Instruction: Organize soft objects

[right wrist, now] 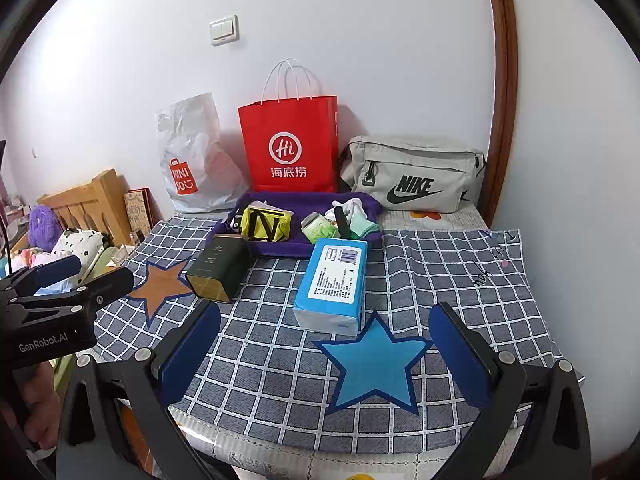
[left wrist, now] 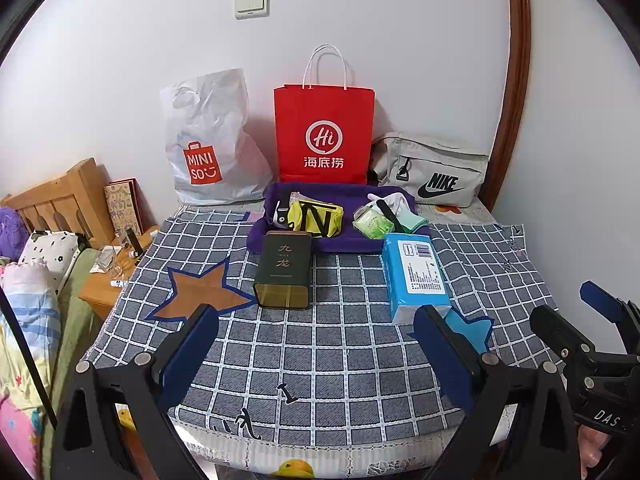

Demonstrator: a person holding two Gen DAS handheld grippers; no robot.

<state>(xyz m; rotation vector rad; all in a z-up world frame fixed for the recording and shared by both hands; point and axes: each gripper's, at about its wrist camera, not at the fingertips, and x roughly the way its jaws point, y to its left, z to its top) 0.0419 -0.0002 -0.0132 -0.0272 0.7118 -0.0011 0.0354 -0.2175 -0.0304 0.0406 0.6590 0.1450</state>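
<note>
Right wrist view, glossy tissue pack point(right wrist: 330, 286), felt star point(right wrist: 374, 364), checked cloth point(right wrist: 448, 276)

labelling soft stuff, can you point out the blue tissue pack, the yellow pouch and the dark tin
blue tissue pack point(right wrist: 334, 280), right wrist view, on its white label
yellow pouch point(left wrist: 316, 218), left wrist view, on its black-striped front
dark tin point(left wrist: 285, 266), left wrist view, on its lettered side

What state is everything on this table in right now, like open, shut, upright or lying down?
Left gripper: open, empty.
Right gripper: open, empty.
Dark tin: lying on its side.
Blue tissue pack: lying flat, sealed.
Purple tray: holding small items.
Yellow pouch: lying in the tray.
Red paper bag: upright, handles up.
White plastic bag: upright, crumpled.
Grey Nike bag: zipped, against the wall.
</note>
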